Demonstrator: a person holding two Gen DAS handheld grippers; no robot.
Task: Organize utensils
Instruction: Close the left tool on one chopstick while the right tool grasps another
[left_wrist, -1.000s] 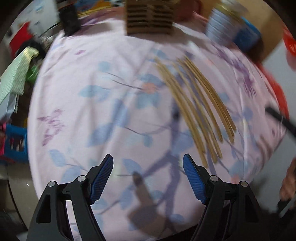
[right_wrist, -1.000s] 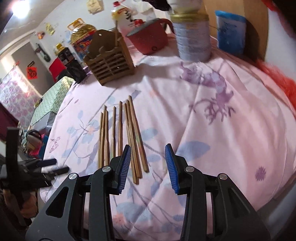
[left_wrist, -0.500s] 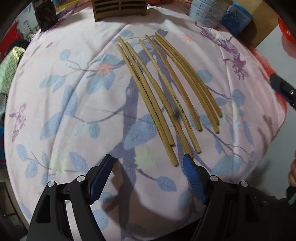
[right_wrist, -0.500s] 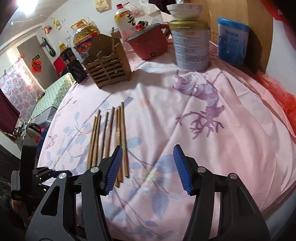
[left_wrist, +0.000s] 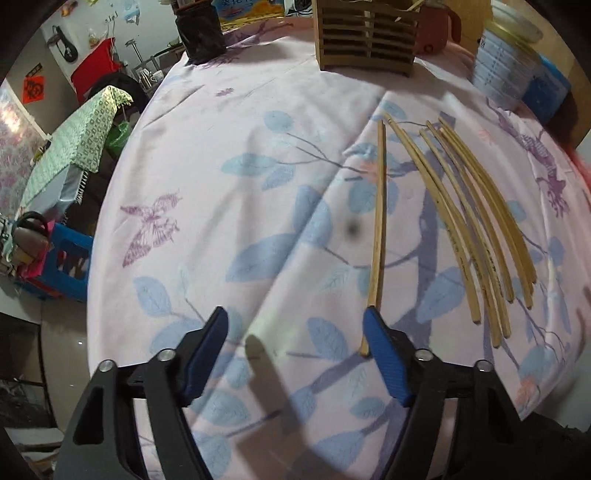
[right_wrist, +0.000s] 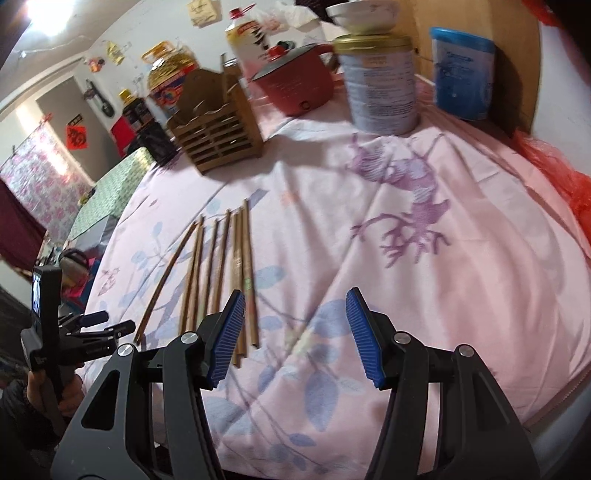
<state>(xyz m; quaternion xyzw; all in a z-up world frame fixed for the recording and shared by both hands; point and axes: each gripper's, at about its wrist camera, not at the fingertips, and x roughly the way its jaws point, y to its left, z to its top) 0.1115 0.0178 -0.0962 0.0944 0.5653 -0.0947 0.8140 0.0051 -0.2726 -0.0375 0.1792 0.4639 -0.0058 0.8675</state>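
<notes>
Several wooden chopsticks lie side by side on the pink floral tablecloth; they also show in the right wrist view. One chopstick lies apart to the left, its near end beside my left gripper's right finger. My left gripper is open and empty, low over the cloth. My right gripper is open and empty, just right of the chopsticks' near ends. A slatted wooden utensil holder stands at the far side, also in the right wrist view.
A tall tin can with a bowl on top, a blue container, a red pot and oil bottles stand along the far edge. A black cup stands far left. The table edge drops off at left.
The left gripper swung left and back, so the chopsticks now lie to its right and one chopstick is separated from the bundle. The right gripper opened wider and pulled back slightly.
</notes>
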